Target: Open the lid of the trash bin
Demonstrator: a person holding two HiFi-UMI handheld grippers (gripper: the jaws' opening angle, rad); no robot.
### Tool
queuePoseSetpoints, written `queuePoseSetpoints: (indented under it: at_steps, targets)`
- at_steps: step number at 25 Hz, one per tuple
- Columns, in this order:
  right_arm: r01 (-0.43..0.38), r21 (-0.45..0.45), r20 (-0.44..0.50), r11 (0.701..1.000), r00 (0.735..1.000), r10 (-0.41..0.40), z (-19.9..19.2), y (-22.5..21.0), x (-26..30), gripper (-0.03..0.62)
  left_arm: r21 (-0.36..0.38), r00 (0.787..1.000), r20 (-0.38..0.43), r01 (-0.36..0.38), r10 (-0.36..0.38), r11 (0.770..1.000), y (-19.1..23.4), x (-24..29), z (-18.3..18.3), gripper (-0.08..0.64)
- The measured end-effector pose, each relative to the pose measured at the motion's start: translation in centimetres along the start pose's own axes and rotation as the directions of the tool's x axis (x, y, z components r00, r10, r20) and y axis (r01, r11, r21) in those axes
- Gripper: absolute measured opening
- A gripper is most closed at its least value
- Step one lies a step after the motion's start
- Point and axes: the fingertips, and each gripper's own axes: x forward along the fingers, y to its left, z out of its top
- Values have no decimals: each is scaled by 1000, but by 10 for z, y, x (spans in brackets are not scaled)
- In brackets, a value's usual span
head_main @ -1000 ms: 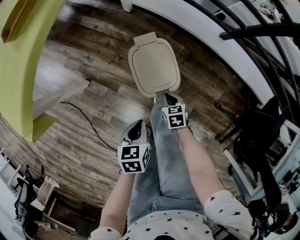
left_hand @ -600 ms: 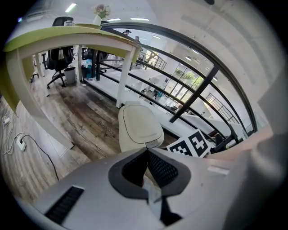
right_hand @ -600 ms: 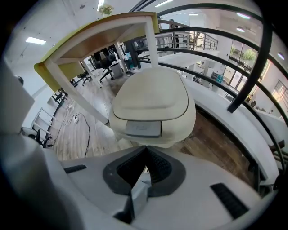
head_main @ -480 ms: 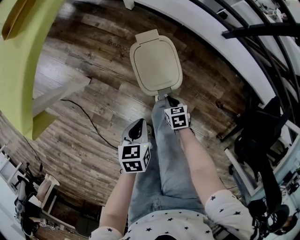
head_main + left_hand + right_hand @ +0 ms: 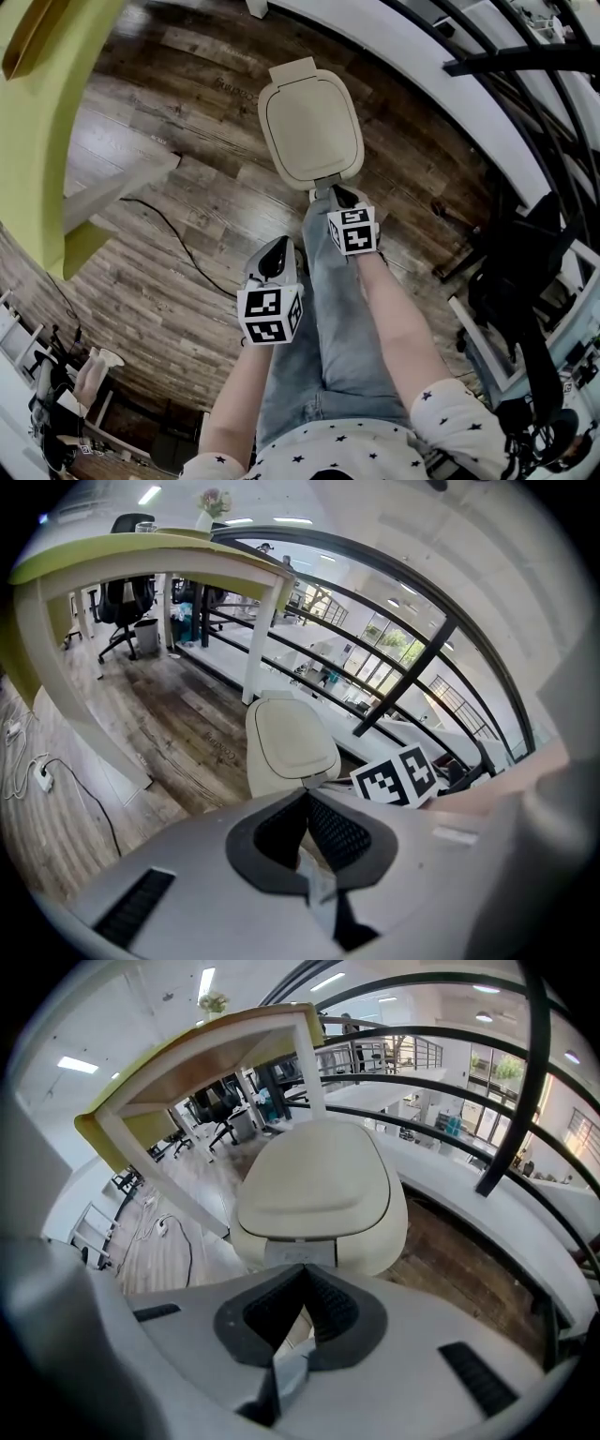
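Observation:
A cream trash bin (image 5: 311,131) stands on the wood floor with its lid (image 5: 314,1185) down. The same bin (image 5: 289,752) shows in the left gripper view, beyond the jaws. My right gripper (image 5: 335,194) is shut and empty, its tips right at the small push tab (image 5: 296,1253) on the bin's near edge. Whether the tips touch the tab, I cannot tell. My left gripper (image 5: 277,249) is shut too, held lower and to the left, apart from the bin, over the floor beside the person's leg.
A yellow-green table (image 5: 42,122) with white legs stands to the left. A black cable (image 5: 178,244) runs across the floor. A white ledge with black railings (image 5: 469,103) curves behind the bin. A black bag (image 5: 516,272) hangs at the right.
The view has shifted slightly; the right gripper edged a little closer to the bin's front tab. The lid stays down and the left gripper holds its place.

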Motion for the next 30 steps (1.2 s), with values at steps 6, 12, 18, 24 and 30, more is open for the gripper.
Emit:
queuePoseSetpoints:
  at_steps: [6, 12, 18, 24, 30]
  targets:
    - [2, -11, -20, 1000, 1000, -3, -1, -1, 3, -5, -7, 1000, -4, -1, 0, 1000, 0, 2, -2, 11]
    - [6, -14, -31, 1000, 1000, -6, 0, -1, 4, -6, -7, 1000, 1, -1, 1, 1000, 1, 3, 2, 11]
    - [9, -16, -39, 1000, 999, -10, 1, 0, 4, -5, 2, 1000, 8, 2, -2, 1000, 2, -1, 6, 11]
    - [28, -27, -79, 999, 996, -30, 4, 1, -10, -6, 28, 1000, 24, 12, -13, 1000, -3, -16, 11, 11]
    - [43, -7, -14, 999, 999, -43, 9, 10, -46, -6, 63, 999, 51, 16, -19, 998, -8, -41, 18, 11]
